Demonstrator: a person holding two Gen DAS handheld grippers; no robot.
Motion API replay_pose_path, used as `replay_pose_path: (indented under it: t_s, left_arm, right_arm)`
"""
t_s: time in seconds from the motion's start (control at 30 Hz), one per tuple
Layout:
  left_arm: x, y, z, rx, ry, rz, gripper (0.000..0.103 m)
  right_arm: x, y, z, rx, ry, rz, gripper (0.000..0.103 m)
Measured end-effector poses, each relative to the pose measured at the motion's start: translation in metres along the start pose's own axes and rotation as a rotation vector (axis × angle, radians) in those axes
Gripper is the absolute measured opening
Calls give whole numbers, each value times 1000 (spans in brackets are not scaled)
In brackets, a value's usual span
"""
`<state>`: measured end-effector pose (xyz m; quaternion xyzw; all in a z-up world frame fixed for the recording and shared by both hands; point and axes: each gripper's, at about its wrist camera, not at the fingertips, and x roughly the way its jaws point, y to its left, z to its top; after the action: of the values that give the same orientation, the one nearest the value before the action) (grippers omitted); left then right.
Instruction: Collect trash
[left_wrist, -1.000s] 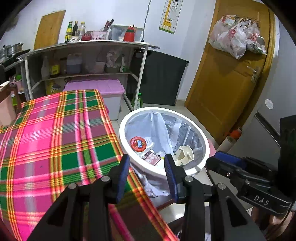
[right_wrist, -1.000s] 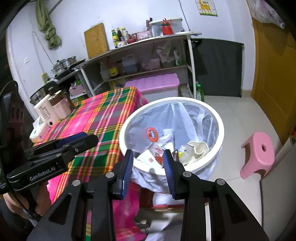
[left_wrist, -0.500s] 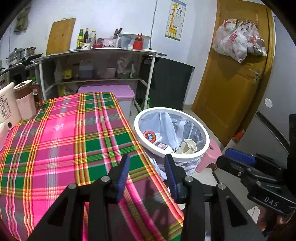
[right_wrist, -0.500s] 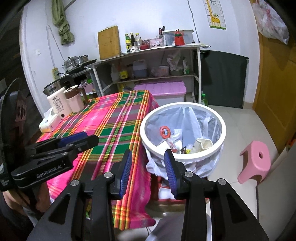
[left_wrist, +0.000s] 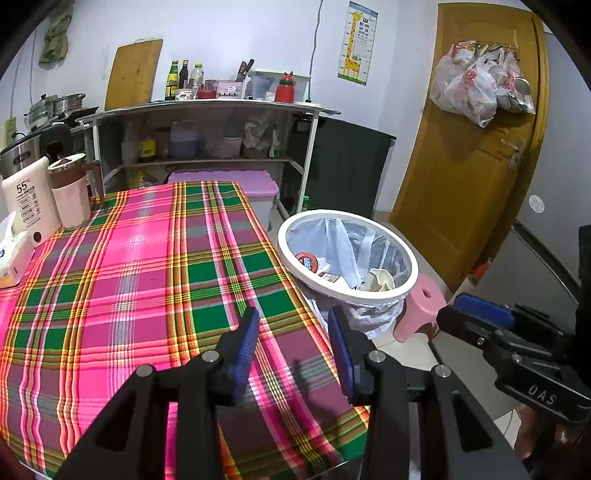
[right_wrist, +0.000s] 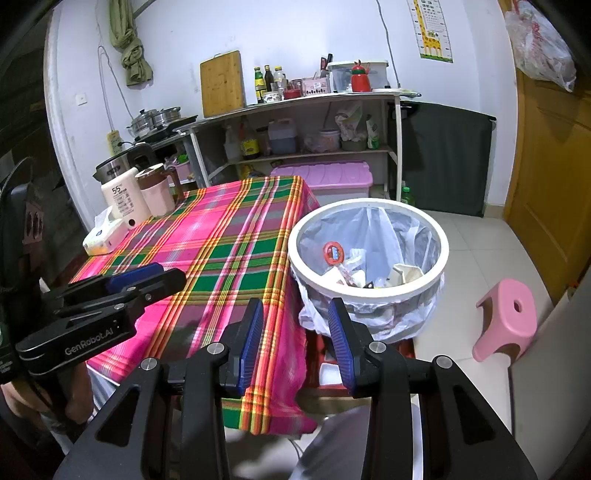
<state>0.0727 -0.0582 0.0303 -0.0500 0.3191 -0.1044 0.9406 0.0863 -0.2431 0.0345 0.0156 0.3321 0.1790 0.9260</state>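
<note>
A white round bin (left_wrist: 391, 293) lined with a clear bag stands on the floor beside the table; it also shows in the right wrist view (right_wrist: 376, 290). Trash lies inside: a red round lid (right_wrist: 333, 253), crumpled paper (left_wrist: 376, 278) and wrappers. My left gripper (left_wrist: 293, 350) is open and empty above the near corner of the plaid tablecloth (left_wrist: 147, 280). My right gripper (right_wrist: 295, 339) is open and empty, held above the table's near edge and the bin's near side. Each gripper shows in the other's view, the right (left_wrist: 517, 350) and the left (right_wrist: 110, 295).
A white kettle (left_wrist: 27, 199), a pink cup (left_wrist: 72, 197) and a tissue box (left_wrist: 13, 254) stand at the table's far left. A pink stool (right_wrist: 509, 321) sits right of the bin. Shelves (left_wrist: 207, 136), a pink storage box (right_wrist: 325, 177) and a wooden door (left_wrist: 476, 166) lie behind.
Both grippers have pulled back and up from over the bin. The bin now sits farther off and more of the table shows. Both stay open and empty.
</note>
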Motion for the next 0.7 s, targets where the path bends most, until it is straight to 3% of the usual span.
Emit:
replay_pose_path:
  t_s: [0.7]
  left_arm:
    - [-4, -2, -3, 10, -3, 8, 40]
  right_arm:
    - [-2, 2, -2, -2, -3, -1, 38]
